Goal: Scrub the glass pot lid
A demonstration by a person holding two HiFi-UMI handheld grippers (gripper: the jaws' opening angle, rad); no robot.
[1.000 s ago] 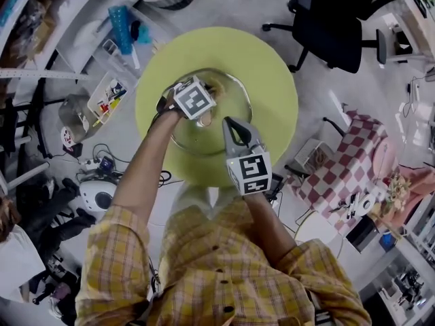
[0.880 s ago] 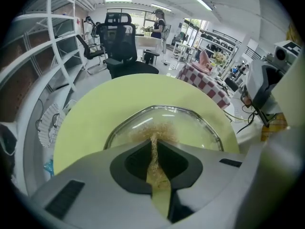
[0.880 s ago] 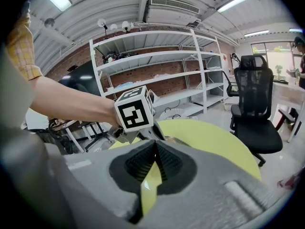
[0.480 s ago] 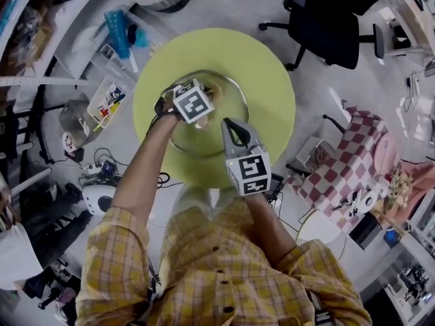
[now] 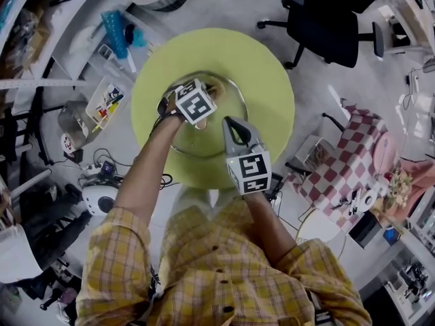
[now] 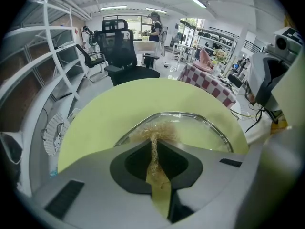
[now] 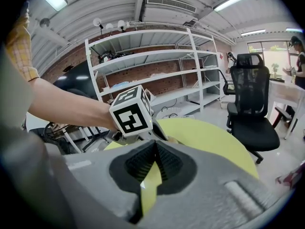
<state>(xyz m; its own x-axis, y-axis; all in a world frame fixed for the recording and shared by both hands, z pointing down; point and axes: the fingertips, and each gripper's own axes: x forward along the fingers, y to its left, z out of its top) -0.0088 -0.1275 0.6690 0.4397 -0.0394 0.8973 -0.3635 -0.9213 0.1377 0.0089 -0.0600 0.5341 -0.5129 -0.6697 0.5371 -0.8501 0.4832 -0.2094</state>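
Glass pot lid, round w/ a metal rim (image 5: 204, 142), lies flat near the middle of the round yellow-green table (image 5: 268, 66). Your left gripper (image 6: 154, 140) is clenched on a gold wire scourer (image 6: 155, 127): a strand runs down between the jaws, and the tuft sits on the lid's near rim in the left gripper view. Your right gripper (image 7: 155, 145) has its jaws pressed together, nothing distinct between them. In the head view its tips hang over the lid's right side; contact w/ the glass can't be told.

In the right gripper view, the left gripper's black-and-white marker cube (image 7: 131, 111) and your forearm (image 7: 66, 104) stand in front and hide most of the lid.

Around the table: black office chair (image 5: 326, 26) beyond the far right edge, red-and-white checked cloth (image 5: 353, 172) to your right, white metal shelving (image 7: 157, 61) w/ clutter on your left, and cables (image 5: 102, 165) on the floor by it.
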